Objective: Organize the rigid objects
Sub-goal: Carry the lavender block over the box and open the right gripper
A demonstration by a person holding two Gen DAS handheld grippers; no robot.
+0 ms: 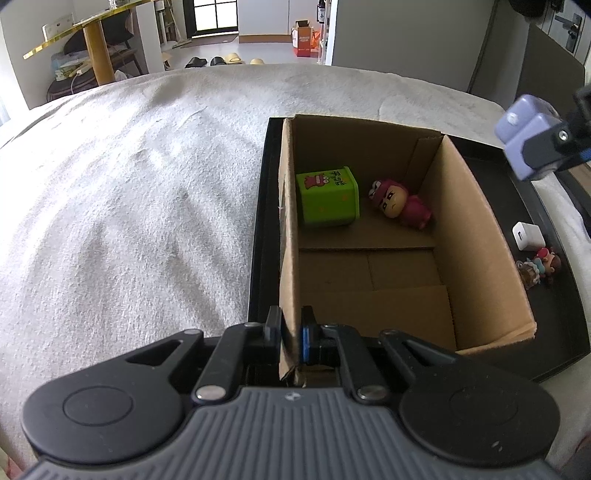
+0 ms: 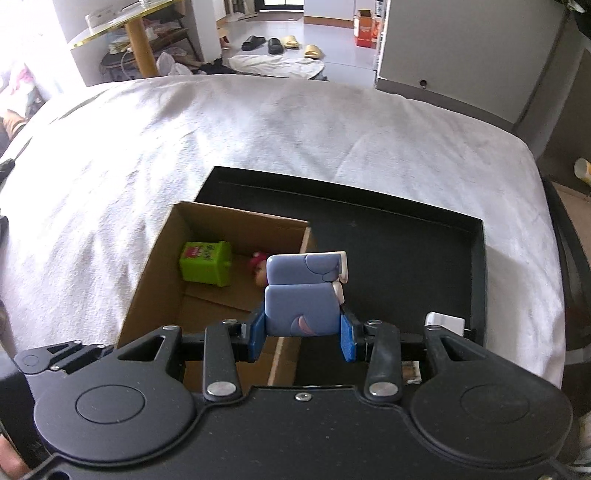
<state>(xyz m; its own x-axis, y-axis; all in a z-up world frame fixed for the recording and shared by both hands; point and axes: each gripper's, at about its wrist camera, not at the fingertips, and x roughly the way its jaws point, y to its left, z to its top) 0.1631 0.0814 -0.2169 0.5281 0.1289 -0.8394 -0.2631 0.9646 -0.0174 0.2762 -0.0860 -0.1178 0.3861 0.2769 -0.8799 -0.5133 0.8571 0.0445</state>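
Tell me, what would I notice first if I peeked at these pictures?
Probably the purple toy pinched in the right gripper, hanging above the black tray. Next, the bright green box and pink doll inside the cardboard box, whose wall the left gripper pinches.

Brown cardboard box (image 1: 476, 236), green tin (image 1: 328, 197), black tray (image 2: 406, 236), white cloth (image 1: 129, 184).

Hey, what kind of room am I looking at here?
Probably a lived-in home, likely a bedroom: a white blanket covers the work surface, slippers lie on the floor beyond, and a cluttered round table stands by the wall.
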